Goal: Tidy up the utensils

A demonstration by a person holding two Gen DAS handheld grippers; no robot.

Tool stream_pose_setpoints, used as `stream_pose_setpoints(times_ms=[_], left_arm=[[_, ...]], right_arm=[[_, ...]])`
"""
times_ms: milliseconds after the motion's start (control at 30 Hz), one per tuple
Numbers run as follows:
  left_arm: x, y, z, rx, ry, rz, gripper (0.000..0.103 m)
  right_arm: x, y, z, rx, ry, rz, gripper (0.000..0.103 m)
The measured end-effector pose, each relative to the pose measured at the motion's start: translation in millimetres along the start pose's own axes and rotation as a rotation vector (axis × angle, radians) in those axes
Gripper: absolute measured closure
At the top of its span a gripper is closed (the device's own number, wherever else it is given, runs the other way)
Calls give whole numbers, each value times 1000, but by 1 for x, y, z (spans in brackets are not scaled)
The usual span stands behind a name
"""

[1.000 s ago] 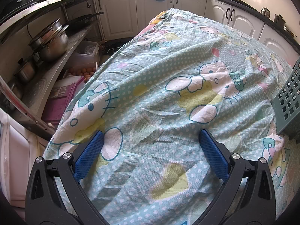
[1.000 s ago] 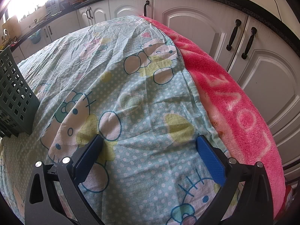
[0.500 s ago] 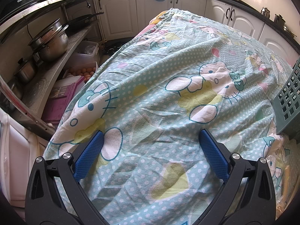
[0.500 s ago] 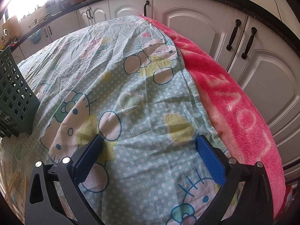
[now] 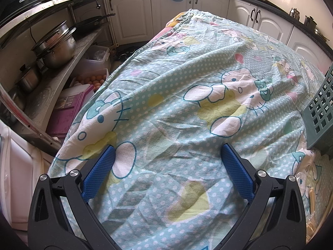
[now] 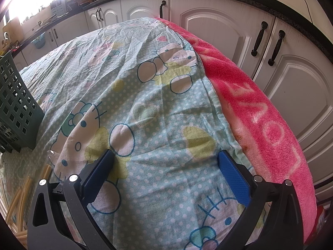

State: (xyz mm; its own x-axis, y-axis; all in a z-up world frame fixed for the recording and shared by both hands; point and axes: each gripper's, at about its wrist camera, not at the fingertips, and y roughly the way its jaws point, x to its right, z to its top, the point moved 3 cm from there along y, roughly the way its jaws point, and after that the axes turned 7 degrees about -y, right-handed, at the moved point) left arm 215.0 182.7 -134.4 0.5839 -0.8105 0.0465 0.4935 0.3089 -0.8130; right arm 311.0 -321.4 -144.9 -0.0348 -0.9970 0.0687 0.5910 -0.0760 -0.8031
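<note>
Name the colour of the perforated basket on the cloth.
Dull green; the basket shows best in the right wrist view, at the left edge.

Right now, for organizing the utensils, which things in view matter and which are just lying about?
For the job:
- green slotted basket
- pale chopsticks lying near it, at the frame edge
- left gripper and right gripper, both open and empty

Just lying about:
- stacked metal pots
- box of eggs
- pink blanket
- printed cloth over the table
</note>
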Motion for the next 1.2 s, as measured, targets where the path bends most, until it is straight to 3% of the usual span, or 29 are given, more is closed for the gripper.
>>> stream_pose_setpoints(times_ms=[267, 633, 1200], left_arm=[[2, 2, 0, -1, 10, 13, 9], [-10, -8, -3, 17, -46, -26, 9], [-7, -5, -2, 11, -34, -4, 9]], right_arm=[[0, 0, 0, 0, -1, -1, 5], [2, 2, 2, -1, 6, 0, 5], [2, 2, 1, -3, 0, -6, 5]])
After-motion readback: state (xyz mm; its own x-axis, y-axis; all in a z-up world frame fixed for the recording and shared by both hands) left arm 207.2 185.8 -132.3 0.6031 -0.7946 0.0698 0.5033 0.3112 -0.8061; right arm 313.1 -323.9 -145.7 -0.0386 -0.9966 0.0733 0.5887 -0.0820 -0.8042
